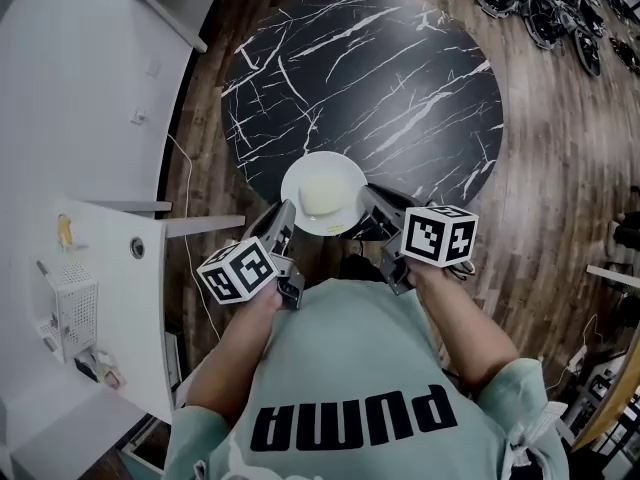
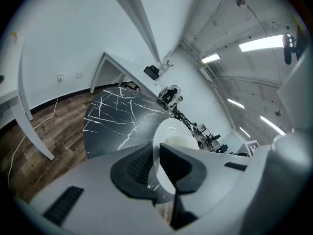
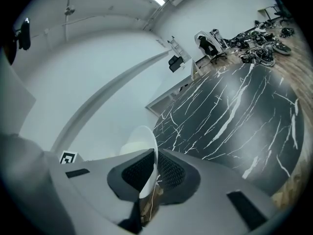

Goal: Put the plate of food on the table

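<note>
Held a round white plate (image 1: 296,172) flat and face up at the near edge of the round black marble table (image 1: 400,78), with a pale mound of food (image 1: 322,198) heaped in its middle; being round, showed no long axis to speak of. Pinched its near-left rim between the fingers of the left gripper (image 1: 284,226) and its near-right rim between the fingers of the right gripper (image 1: 368,208), each pair closed onto the thin edge. Could not tell whether the plate's base touched the table or hung just above it. Lost the near rim behind the grippers in the head view. Could not name the food, too pale and blurred.
</note>
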A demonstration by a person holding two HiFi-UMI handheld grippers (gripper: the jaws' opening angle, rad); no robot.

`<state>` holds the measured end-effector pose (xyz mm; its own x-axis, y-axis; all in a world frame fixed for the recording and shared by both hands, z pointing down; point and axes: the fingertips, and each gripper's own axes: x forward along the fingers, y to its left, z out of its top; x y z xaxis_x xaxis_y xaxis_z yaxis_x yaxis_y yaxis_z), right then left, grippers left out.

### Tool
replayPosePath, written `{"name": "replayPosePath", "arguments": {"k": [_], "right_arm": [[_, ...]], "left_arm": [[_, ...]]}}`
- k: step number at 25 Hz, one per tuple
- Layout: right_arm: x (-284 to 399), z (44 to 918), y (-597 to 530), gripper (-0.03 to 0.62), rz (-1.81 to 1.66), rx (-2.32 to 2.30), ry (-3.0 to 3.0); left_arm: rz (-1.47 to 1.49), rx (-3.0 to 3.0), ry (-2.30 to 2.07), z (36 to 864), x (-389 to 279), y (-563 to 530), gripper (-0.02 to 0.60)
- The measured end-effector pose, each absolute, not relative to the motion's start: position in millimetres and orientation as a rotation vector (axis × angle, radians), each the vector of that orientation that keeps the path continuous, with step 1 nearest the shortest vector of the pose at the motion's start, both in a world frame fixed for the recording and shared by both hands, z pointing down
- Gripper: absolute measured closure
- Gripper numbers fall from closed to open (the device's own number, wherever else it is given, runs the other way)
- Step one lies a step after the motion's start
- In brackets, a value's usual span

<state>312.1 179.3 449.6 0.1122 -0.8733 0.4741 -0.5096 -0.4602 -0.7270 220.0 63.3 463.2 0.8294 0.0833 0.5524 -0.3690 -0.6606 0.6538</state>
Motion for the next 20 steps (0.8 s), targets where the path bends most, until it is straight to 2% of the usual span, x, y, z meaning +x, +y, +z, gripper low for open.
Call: {"name": "replayPosePath", "arguments": {"k": [20], "right_arm": [[388,481,240,0.562,-1.259,-2.129,1.121]], "left_arm": [[0.853,2.220,-0.034,499,316,110,0.532]]}}
